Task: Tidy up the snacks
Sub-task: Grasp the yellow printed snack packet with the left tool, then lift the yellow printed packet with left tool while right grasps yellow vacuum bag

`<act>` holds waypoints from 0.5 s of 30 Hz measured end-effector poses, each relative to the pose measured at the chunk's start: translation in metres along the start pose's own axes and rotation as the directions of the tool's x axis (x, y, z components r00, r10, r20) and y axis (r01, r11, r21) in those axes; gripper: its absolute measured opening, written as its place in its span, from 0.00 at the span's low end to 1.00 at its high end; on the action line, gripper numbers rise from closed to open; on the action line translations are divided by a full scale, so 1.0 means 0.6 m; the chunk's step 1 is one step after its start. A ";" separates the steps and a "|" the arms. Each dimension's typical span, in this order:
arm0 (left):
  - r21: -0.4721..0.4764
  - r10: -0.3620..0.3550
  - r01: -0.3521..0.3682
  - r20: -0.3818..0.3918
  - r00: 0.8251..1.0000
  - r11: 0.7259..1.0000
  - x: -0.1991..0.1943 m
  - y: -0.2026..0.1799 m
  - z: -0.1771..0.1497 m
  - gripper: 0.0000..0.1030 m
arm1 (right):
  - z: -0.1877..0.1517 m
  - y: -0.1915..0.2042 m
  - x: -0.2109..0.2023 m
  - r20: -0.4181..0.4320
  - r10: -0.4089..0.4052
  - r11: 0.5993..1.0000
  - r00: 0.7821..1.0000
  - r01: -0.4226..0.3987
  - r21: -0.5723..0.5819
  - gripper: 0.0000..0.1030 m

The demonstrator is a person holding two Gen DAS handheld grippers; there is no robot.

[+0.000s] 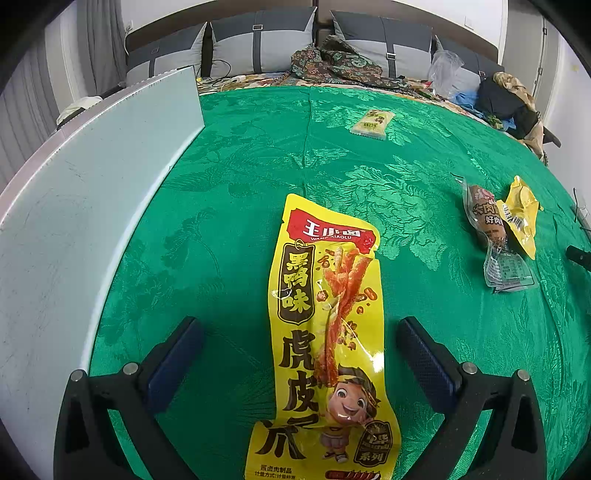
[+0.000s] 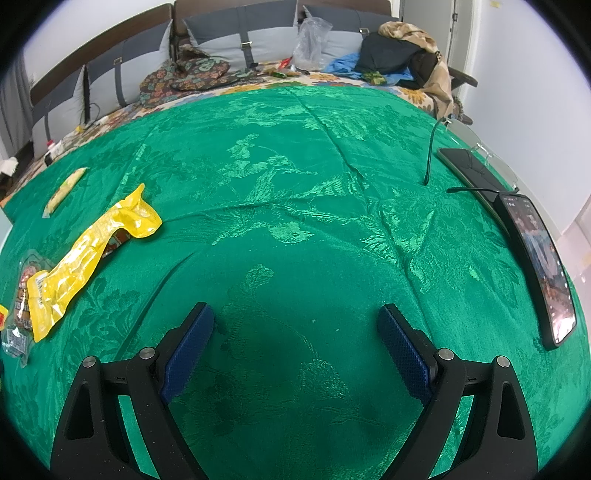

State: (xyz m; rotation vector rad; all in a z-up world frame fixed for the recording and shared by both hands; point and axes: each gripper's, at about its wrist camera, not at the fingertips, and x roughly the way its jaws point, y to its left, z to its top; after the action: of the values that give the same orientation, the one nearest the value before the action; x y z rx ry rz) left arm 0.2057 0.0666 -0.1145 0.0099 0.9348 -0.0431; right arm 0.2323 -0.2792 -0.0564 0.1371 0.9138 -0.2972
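Note:
A long yellow snack packet (image 1: 325, 332) with a cartoon child lies flat on the green cloth, between the wide-apart fingers of my left gripper (image 1: 300, 326), which is open and does not touch it. Further right lie a clear-wrapped sausage (image 1: 487, 221) and a smaller yellow packet (image 1: 521, 214) side by side; a pale yellow packet (image 1: 372, 123) lies at the back. In the right wrist view the same yellow packet (image 2: 92, 251), the sausage (image 2: 22, 295) and the pale packet (image 2: 64, 190) lie at the left. My right gripper (image 2: 297, 314) is open over bare cloth.
A white board (image 1: 85, 192) stands along the left edge of the cloth. Two phones (image 2: 535, 258) and a black cable (image 2: 430, 151) lie at the right edge. Behind the cloth are pillows (image 1: 258, 44), crumpled clothes (image 1: 332, 62) and a plastic bag (image 2: 312, 35).

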 end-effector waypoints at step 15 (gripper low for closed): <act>0.000 0.000 0.000 0.000 1.000 1.000 -0.001 0.000 -0.001 1.00 | 0.075 0.171 -0.002 -0.211 0.367 0.917 0.906 -0.314 0.247 0.89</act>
State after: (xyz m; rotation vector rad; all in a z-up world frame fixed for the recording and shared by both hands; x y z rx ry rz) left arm 0.2052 0.0666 -0.1144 0.0098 0.9348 -0.0434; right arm 0.2977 -0.1922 -0.0288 0.5347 1.0912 -0.0445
